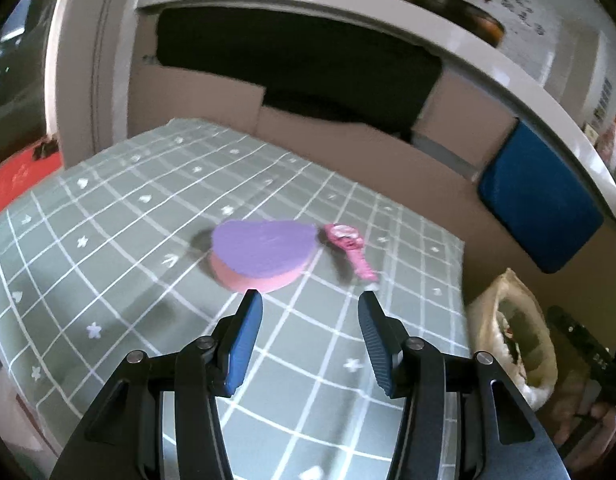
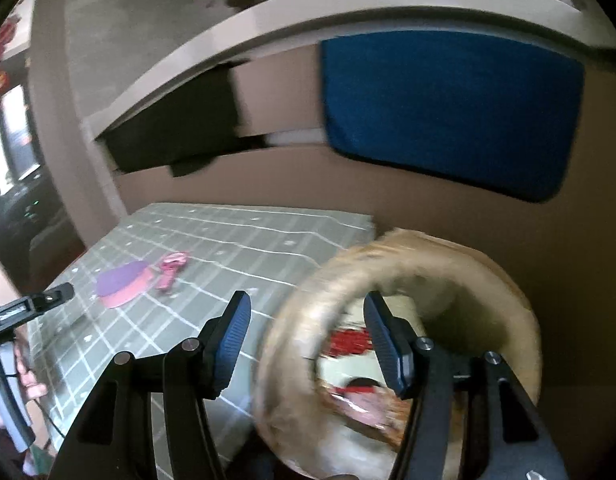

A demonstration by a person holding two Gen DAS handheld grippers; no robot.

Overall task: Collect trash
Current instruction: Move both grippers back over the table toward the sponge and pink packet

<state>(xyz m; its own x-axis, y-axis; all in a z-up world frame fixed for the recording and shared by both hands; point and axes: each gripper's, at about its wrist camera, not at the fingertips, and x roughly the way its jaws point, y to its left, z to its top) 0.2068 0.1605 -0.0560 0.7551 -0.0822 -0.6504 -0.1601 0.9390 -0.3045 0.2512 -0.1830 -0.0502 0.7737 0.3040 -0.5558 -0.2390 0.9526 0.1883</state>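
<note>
Partly done, I judge: the bag (image 2: 400, 344) beside the counter (image 1: 107, 240) holds wrappers. Foam hearts (image 1: 263, 254) and pink wrapper (image 1: 350, 246) remain there. Left tongs (image 1: 310, 304) and right tongs (image 2: 305, 308) gape, empty.

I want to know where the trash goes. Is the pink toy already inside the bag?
No, the pink toy lies on the checked tablecloth beside the purple pad, apart from the bag.
</note>
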